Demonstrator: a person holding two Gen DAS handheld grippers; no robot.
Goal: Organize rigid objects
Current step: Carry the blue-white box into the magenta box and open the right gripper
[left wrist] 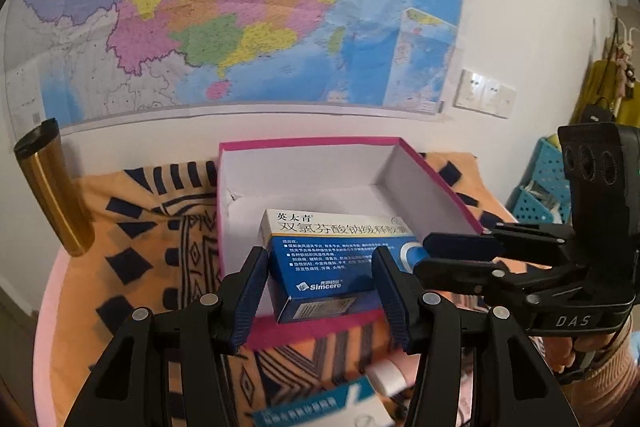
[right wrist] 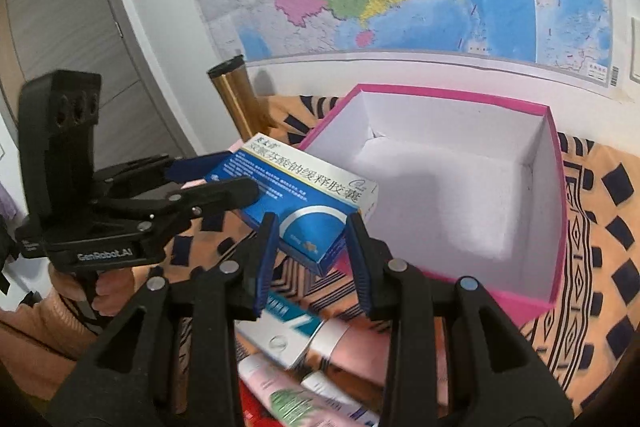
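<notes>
A blue-and-white medicine box (left wrist: pixel 320 239) (right wrist: pixel 304 187) hangs in the air, held at both ends. My left gripper (left wrist: pixel 320 267) (right wrist: pixel 240 173) is shut on its near end in the left wrist view. My right gripper (right wrist: pixel 313 219) (left wrist: pixel 423 254) is shut on the opposite end. The medicine box hovers over the near-left corner of an open pink box (left wrist: pixel 312 143) (right wrist: pixel 448 95), whose white inside shows nothing in it. The pink box rests on an orange patterned cloth (left wrist: pixel 132 247) (right wrist: pixel 600 227).
A gold tumbler (left wrist: pixel 52 195) (right wrist: pixel 240 99) stands left of the pink box by the wall. Below the grippers lie a teal-and-white carton (left wrist: pixel 320 407) (right wrist: pixel 280 327), a pink tube (right wrist: pixel 288 395) and a white bottle (left wrist: pixel 388 375). Blue baskets (left wrist: pixel 548 183) stand at the right.
</notes>
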